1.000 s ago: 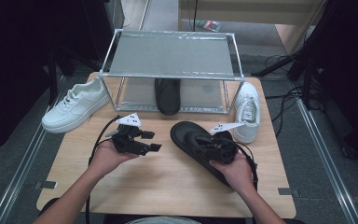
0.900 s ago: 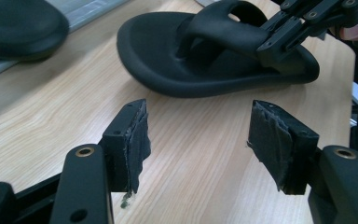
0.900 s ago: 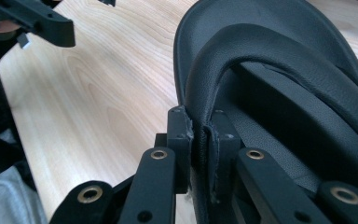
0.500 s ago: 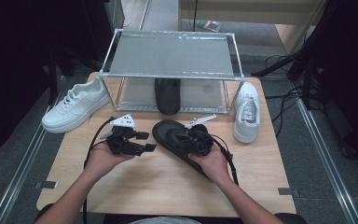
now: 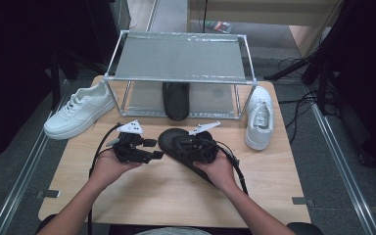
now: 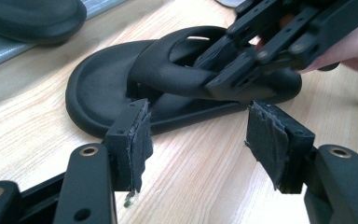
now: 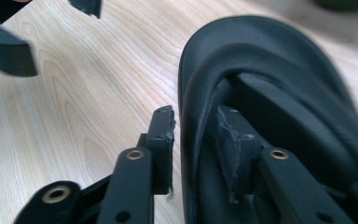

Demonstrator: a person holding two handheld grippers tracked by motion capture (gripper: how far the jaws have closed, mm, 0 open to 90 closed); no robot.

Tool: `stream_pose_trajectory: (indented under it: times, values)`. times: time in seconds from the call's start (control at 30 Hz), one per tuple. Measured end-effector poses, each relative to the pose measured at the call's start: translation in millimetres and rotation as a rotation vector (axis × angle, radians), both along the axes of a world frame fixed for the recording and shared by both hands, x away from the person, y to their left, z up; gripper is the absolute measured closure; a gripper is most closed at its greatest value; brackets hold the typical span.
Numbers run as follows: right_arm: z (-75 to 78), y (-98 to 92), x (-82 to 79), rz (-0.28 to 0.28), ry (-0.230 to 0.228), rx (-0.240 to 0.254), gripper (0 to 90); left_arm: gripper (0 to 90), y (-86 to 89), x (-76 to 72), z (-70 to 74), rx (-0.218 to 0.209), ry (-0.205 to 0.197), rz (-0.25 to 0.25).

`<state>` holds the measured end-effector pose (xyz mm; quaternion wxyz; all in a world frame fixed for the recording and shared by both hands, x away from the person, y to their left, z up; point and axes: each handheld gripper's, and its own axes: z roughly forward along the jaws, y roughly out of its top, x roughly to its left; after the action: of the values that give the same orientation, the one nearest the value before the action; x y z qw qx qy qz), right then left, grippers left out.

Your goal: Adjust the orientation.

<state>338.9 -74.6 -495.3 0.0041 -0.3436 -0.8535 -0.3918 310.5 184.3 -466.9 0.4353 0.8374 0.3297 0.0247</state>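
- I am watching the black sandal (image 5: 183, 149) lying flat on the wooden surface (image 5: 254, 181), just in front of the metal rack (image 5: 178, 58) and near the middle of the high view.
- My right tongs (image 7: 193, 128) are straddling the sandal's strap (image 7: 200, 100); the jaws have just been opening, and a gap is showing beside the left pad, so they are not clamping it.
- In the left gripper view my left tongs (image 6: 198, 137) are hanging released over bare wood, with the sandal (image 6: 121, 79) lying at twelve o'clock of them, just beyond the pads.
- A second black sandal (image 5: 176, 100) is sitting under the rack, at twelve o'clock from the first.
- One white sneaker (image 5: 78, 110) is resting at ten o'clock of the sandal, another white sneaker (image 5: 260, 117) at two o'clock.
- I am finding no readable brand or lettering on either sandal or sneaker.
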Motion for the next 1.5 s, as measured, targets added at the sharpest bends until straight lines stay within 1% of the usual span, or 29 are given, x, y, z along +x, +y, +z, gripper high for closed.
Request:
stream_pose_trajectory:
  times: [0.07, 0.1, 0.13, 0.17, 0.2, 0.23, 0.27, 0.3, 0.33, 0.37, 0.43, 0.53, 0.57, 0.6, 0.67, 0.7, 0.73, 0.77, 0.9, 0.93, 1.0, 1.07, 1.13, 1.17, 1.2, 1.3, 1.37, 1.5]
  values:
    - [5.8, -5.4, -2.9, 0.010, -0.022, 0.003, 68.6, 41.5, -1.0, 0.2, 0.1, -0.004, -0.001, 0.002]
    - [10.8, -10.7, -5.6, 0.013, -0.038, 0.020, 68.6, 42.0, -2.0, 0.6, -0.1, -0.003, -0.002, -0.001]
    - [10.8, -10.7, -5.6, 0.013, -0.038, 0.020, 68.6, 44.6, -2.0, 0.6, -0.1, -0.003, -0.002, -0.001]
    - [18.6, -22.5, -9.8, 0.027, -0.089, 0.039, 68.7, 46.0, -2.9, 0.8, -0.3, -0.002, 0.000, -0.003]
    - [20.6, -26.6, -10.8, 0.033, -0.112, 0.045, 69.6, 49.3, -5.4, 1.4, -0.9, 0.008, 0.007, 0.007]
    - [23.0, -32.0, -11.7, 0.029, -0.128, 0.049, 70.4, 55.3, -6.8, 1.5, -0.6, 0.016, 0.011, 0.016]
    - [24.5, -36.1, -11.8, 0.019, -0.132, 0.051, 72.3, 61.4, -8.7, 1.5, -0.3, 0.015, 0.018, 0.018]
    - [25.7, -41.7, -10.8, 0.004, -0.128, 0.057, 76.2, 65.6, -11.1, 1.4, 0.3, 0.019, 0.010, 0.026]
    - [26.5, -48.3, -8.9, -0.018, -0.115, 0.065, 79.2, 69.9, -12.6, 1.3, 0.4, 0.014, 0.010, 0.022]
    - [26.5, -51.8, -7.4, -0.028, -0.110, 0.067, 83.4, 73.8, -14.8, 1.6, 0.3, 0.010, 0.011, 0.019]
    - [25.2, -59.4, -2.1, -0.052, -0.111, 0.051, 89.2, 81.3, -21.0, 2.8, -0.6, 0.011, 0.015, 0.006]
    - [19.2, -66.7, 8.1, -0.083, -0.105, -0.001, 90.0, 90.0, -30.3, 6.7, -4.1, 0.013, 0.039, -0.020]
    - [15.8, -68.7, 11.7, -0.093, -0.108, -0.016, 90.0, 90.0, -34.8, 9.2, -6.6, 0.020, 0.050, -0.034]
    - [11.6, -71.1, 15.8, -0.114, -0.113, -0.033, 90.0, 90.0, -38.3, 10.9, -9.2, 0.030, 0.059, -0.036]
    - [6.2, -75.0, 21.3, -0.139, -0.107, -0.043, 90.0, 90.0, -43.9, 14.1, -14.8, 0.043, 0.074, -0.046]
    - [4.1, -76.2, 23.1, -0.147, -0.096, -0.039, 90.0, 90.0, -46.6, 15.0, -17.2, 0.050, 0.077, -0.043]
    - [2.6, -76.7, 24.2, -0.148, -0.091, -0.044, 90.0, 90.0, -47.9, 16.3, -18.9, 0.058, 0.078, -0.045]
    - [1.1, -76.9, 24.9, -0.141, -0.094, -0.045, 90.0, 90.0, -49.2, 17.1, -20.1, 0.053, 0.085, -0.045]
    - [-2.3, -75.4, 24.6, -0.128, -0.094, -0.054, 90.0, 90.0, -52.6, 21.3, -23.8, 0.054, 0.089, -0.045]
    - [-3.1, -75.2, 24.1, -0.129, -0.099, -0.049, 90.0, 90.0, -53.9, 22.2, -25.1, 0.061, 0.090, -0.044]
    - [-3.3, -76.6, 24.1, -0.129, -0.087, -0.040, 90.0, 90.0, -55.5, 23.2, -26.5, 0.075, 0.091, -0.046]
    - [-3.5, -76.7, 21.9, -0.133, -0.077, -0.035, 90.0, 90.0, -57.1, 23.8, -27.5, 0.081, 0.088, -0.049]
    - [-3.3, -75.4, 19.6, -0.129, -0.078, -0.040, 90.0, 90.0, -57.1, 24.7, -27.6, 0.085, 0.086, -0.051]
    - [-2.8, -74.6, 17.8, -0.132, -0.086, -0.050, 90.0, 90.0, -56.5, 25.6, -27.3, 0.089, 0.091, -0.054]
    - [-2.6, -74.5, 16.4, -0.129, -0.088, -0.054, 90.0, 90.0, -55.9, 26.4, -27.4, 0.086, 0.094, -0.057]
    - [-3.3, -75.3, 13.4, -0.131, -0.077, -0.040, 90.0, 90.0, -54.9, 27.4, -27.6, 0.084, 0.099, -0.062]
    - [-3.0, -74.9, 10.0, -0.130, -0.074, -0.044, 90.0, 90.0, -54.0, 29.0, -27.4, 0.087, 0.099, -0.064]
    - [-2.7, -74.5, 2.0, -0.128, -0.064, -0.044, 90.0, 90.0, -51.7, 31.3, -27.4, 0.084, 0.110, -0.072]
